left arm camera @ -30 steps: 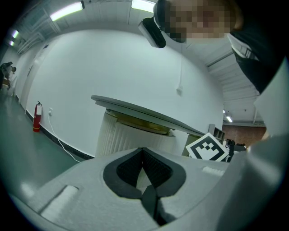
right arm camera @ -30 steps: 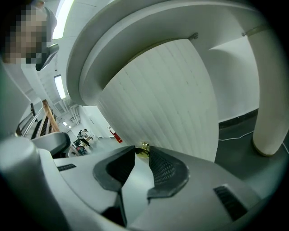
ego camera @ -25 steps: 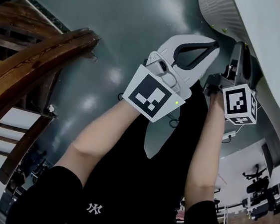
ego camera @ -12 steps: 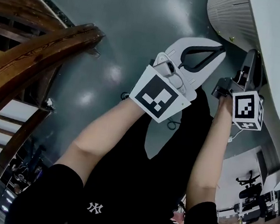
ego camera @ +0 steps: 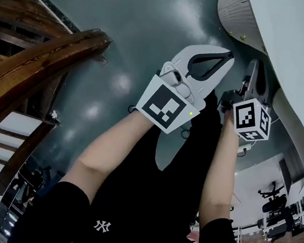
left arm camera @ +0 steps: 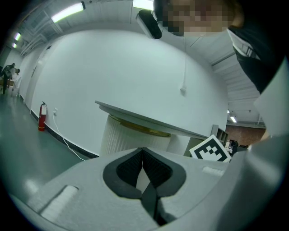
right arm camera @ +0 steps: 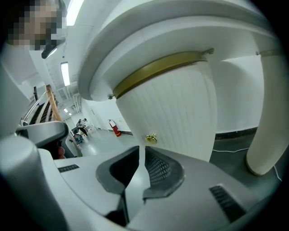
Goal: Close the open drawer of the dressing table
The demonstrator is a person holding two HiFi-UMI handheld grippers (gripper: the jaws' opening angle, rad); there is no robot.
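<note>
Two tools are up at the dressing table (ego camera: pixel 291 47), and neither is holding anything. Left tool (left arm camera: pixel 143 153): jaws together at the tips, empty, held roughly level beside the right tool. It looks parked, since a push needs only one hand. Right tool (right arm camera: pixel 141 155): jaws closing with a thin slit left and nothing in it. Its nose is aimed at the ribbed front (right arm camera: pixel 176 108), and the brass knob (right arm camera: pixel 151 138) sits just beyond and slightly above its tips, not touching. My read is that narrowed jaws make a blunt pusher for the drawer, so no grip on the knob is needed. The ribbed front sits directly ahead of both tools; I can't tell how far out the drawer stands. Materials: the front is white, vertically fluted and convex like a drum. A brass-coloured band (right arm camera: pixel 158 71) runs round it under the thick, rounded white top (right arm camera: pixel 149 31). A smooth curved white leg (right arm camera: pixel 266 135) stands right of the right tool. The pads are dark cross-hatched rubber in smooth pale plastic shells. The floor (ego camera: pixel 130 28) below both tools is dark and glossy.
</note>
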